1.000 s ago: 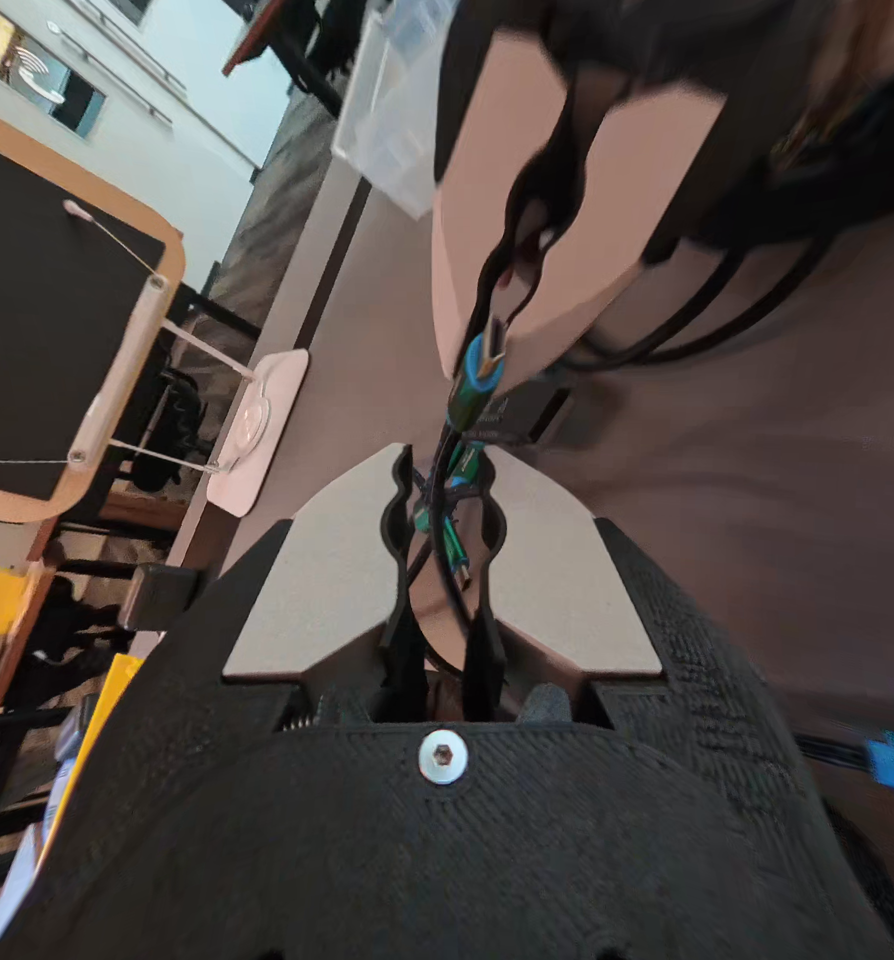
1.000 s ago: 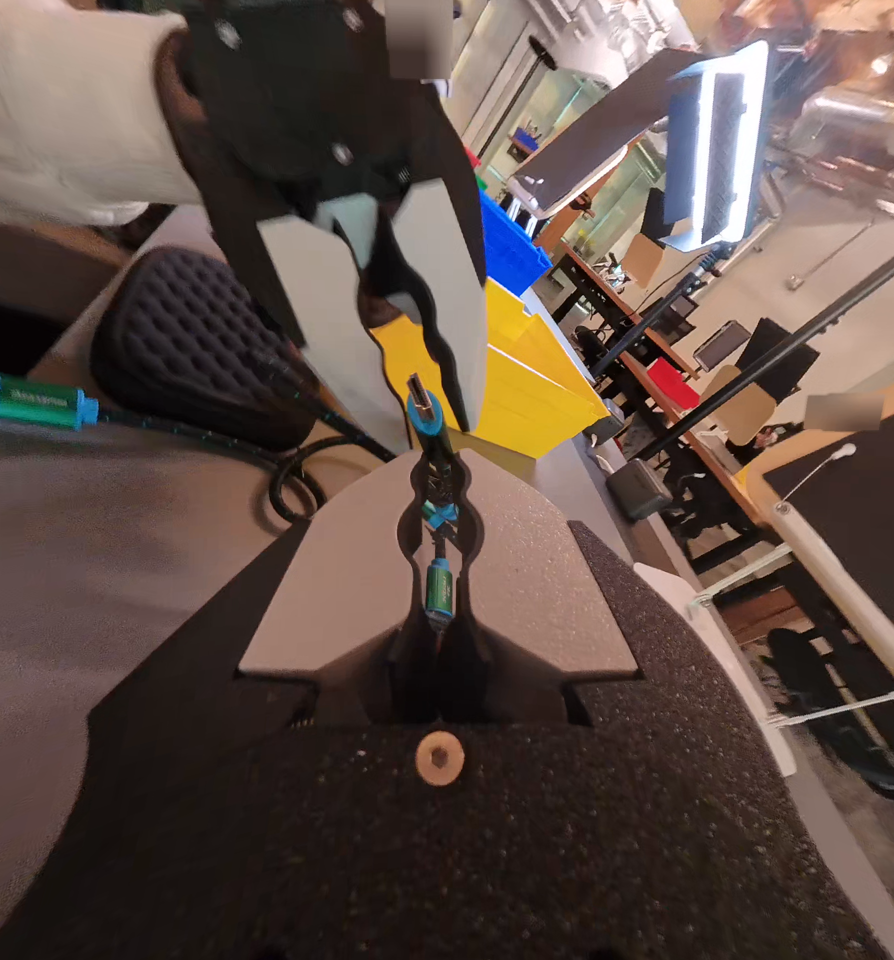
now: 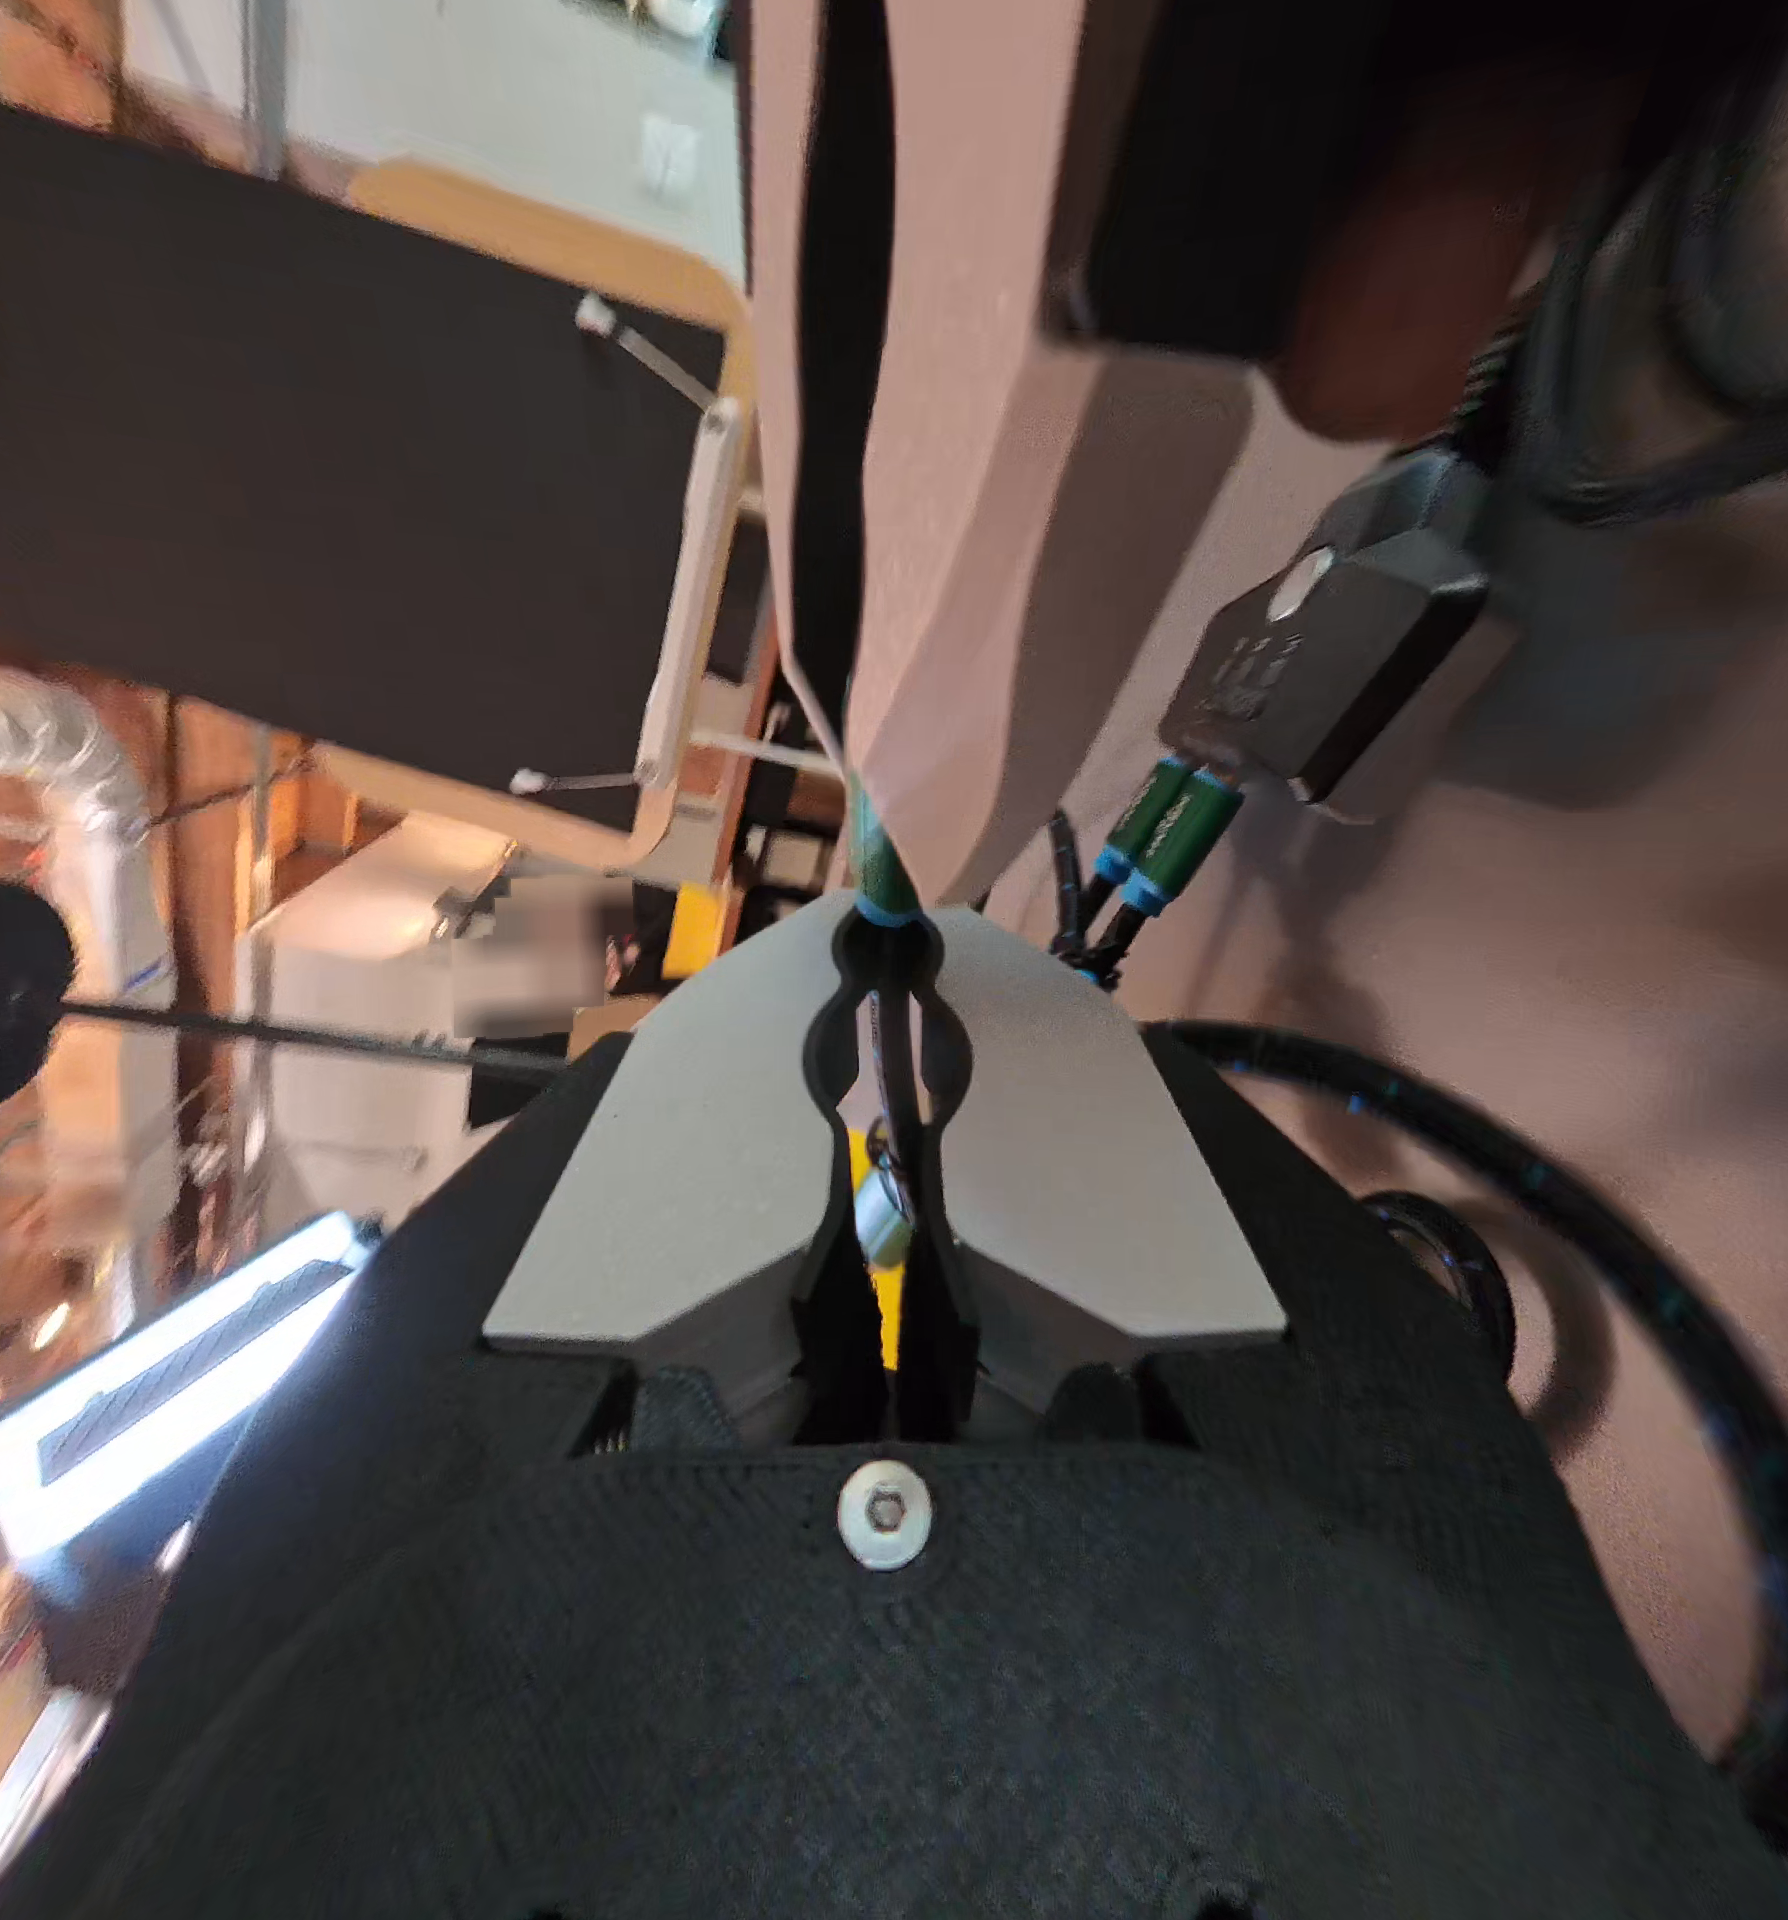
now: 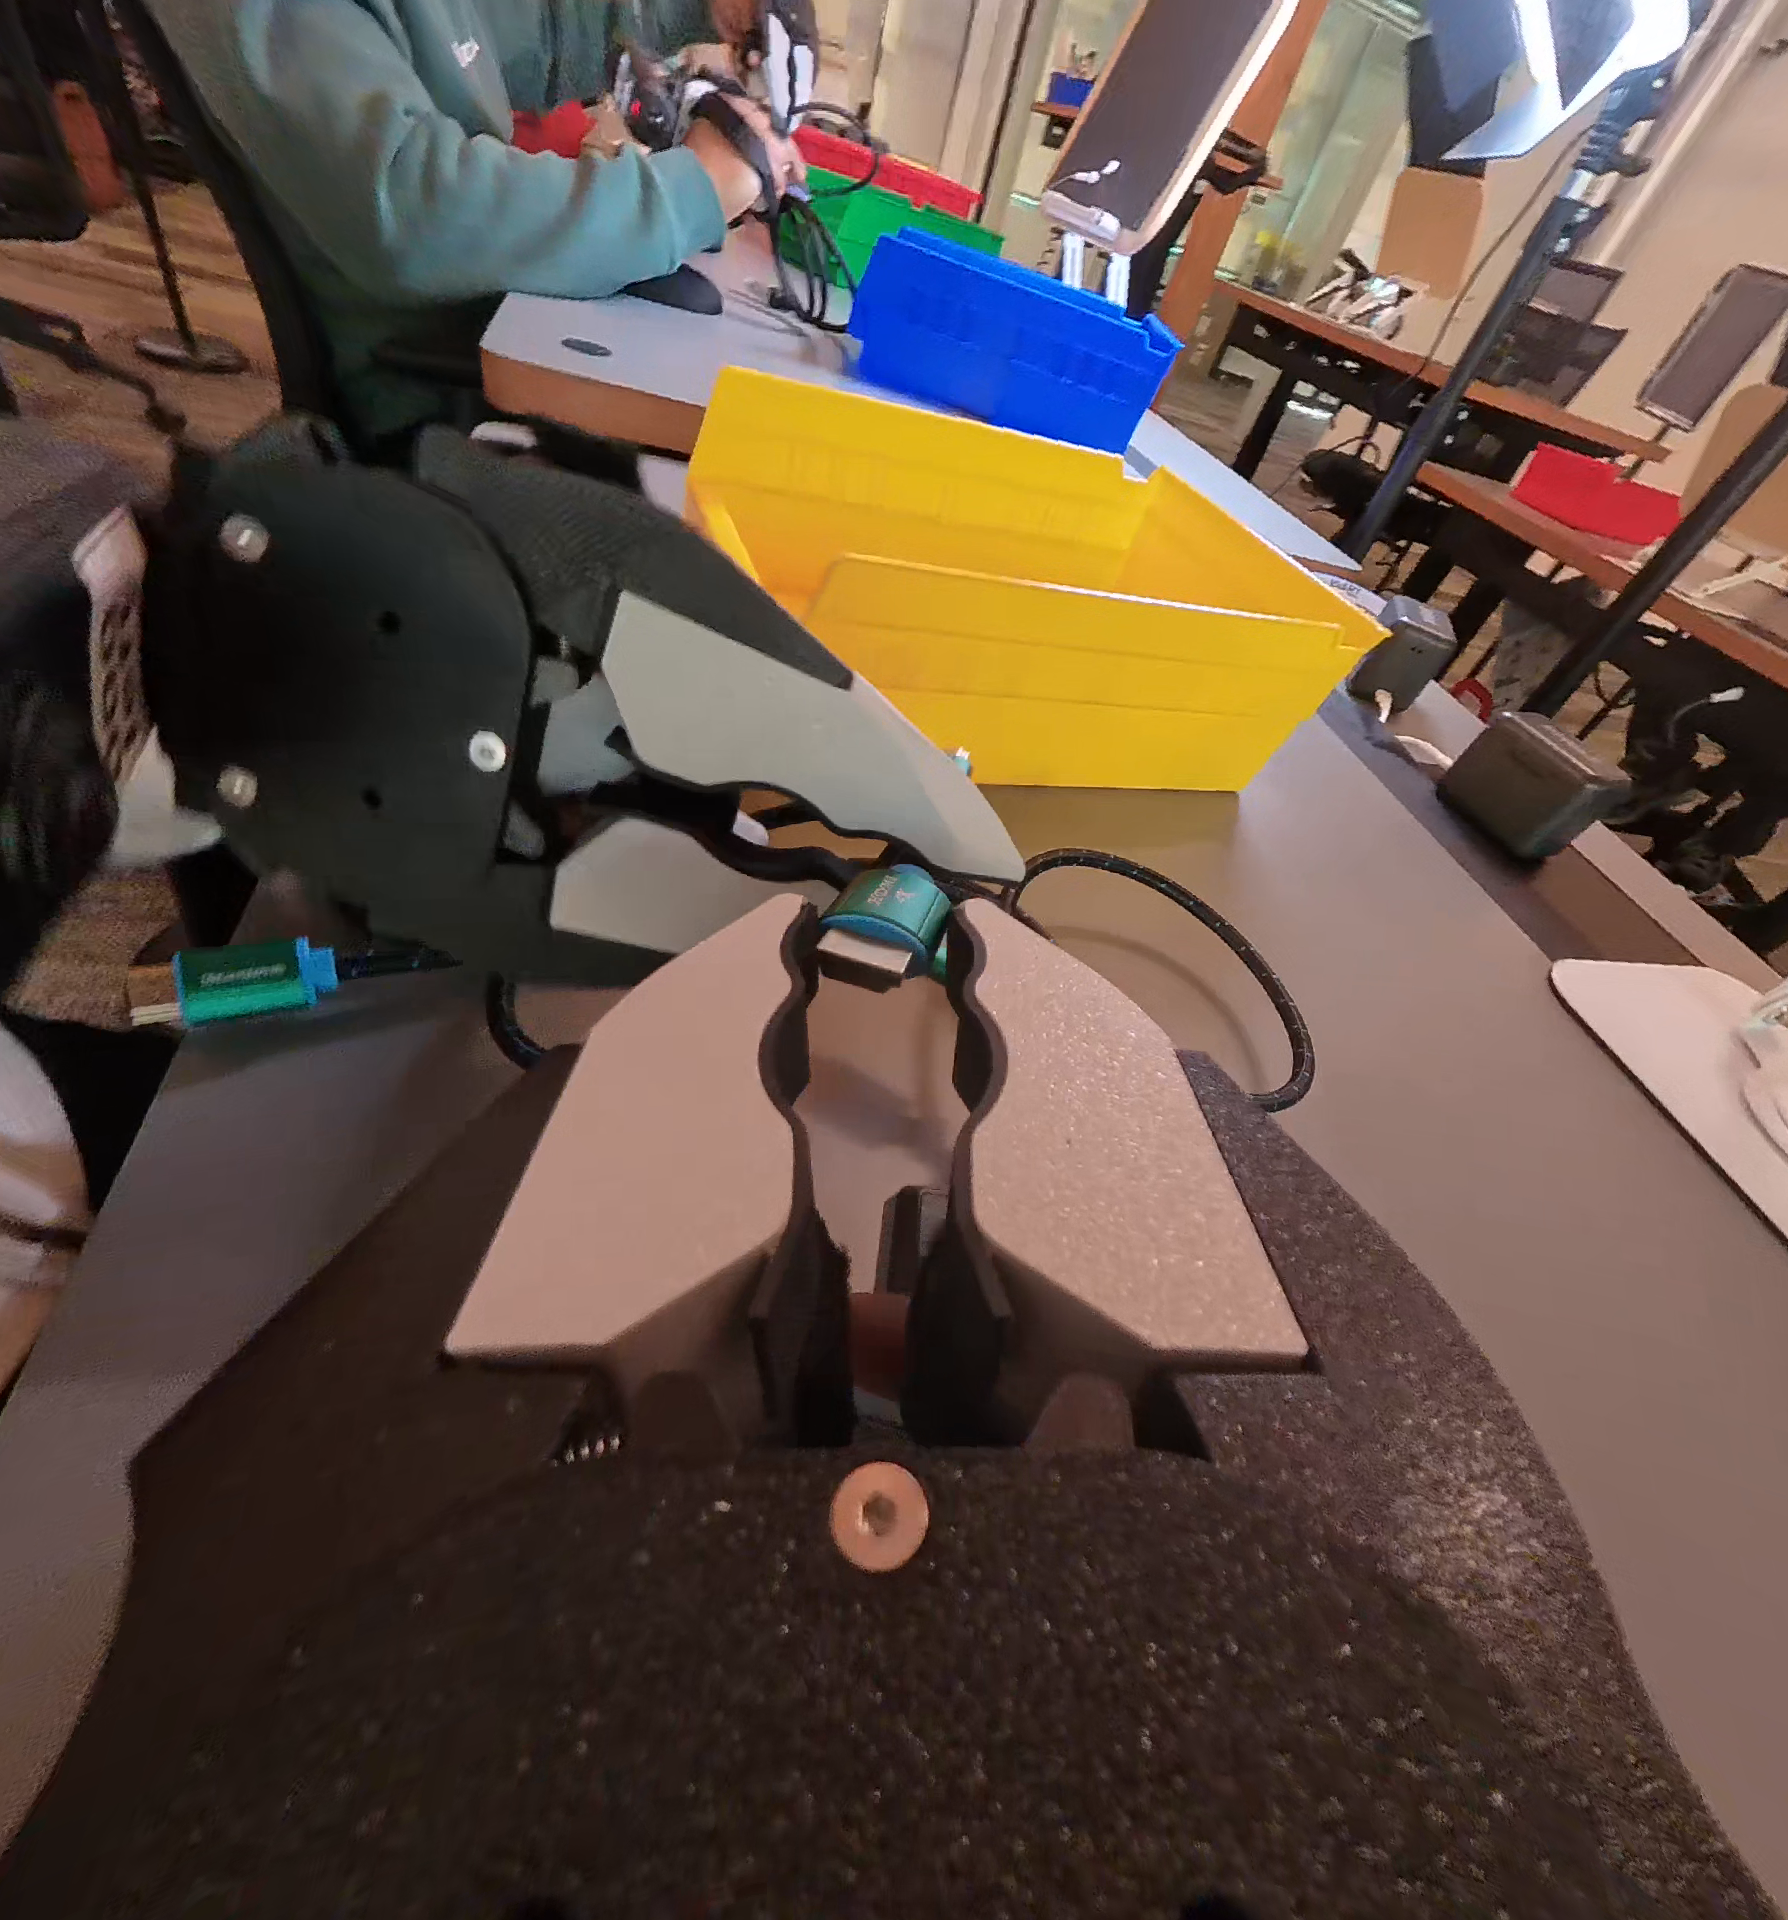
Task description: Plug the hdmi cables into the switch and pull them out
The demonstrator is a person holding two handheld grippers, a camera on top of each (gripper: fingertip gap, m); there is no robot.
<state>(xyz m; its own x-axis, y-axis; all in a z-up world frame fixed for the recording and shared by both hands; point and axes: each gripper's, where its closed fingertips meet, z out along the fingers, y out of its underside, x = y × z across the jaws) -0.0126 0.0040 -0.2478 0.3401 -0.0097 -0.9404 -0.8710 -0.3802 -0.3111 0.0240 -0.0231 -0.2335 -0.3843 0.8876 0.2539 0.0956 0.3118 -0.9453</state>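
lab/workshop | yellow bin (image 4: 1025, 613) | blue bin (image 4: 1004, 332) | light panel (image 3: 142, 1423) | worktables (image 4: 1492, 1195)

Right hand-held gripper (image 4: 877, 961): fingers nearly closed, tips clamped on a green plug. Left hand-held gripper (image 3: 887, 920): fingers narrowly parted, pinching the plug's cable at the tips; the two meet tip to tip.

We see the left wrist view smeared by motion blur, its lit panel lamp (image 3: 152, 1382) glaring white. In the right wrist view the yellow bin (image 4: 1025, 613) is bright and sharp; beyond it, edges bend and soften.
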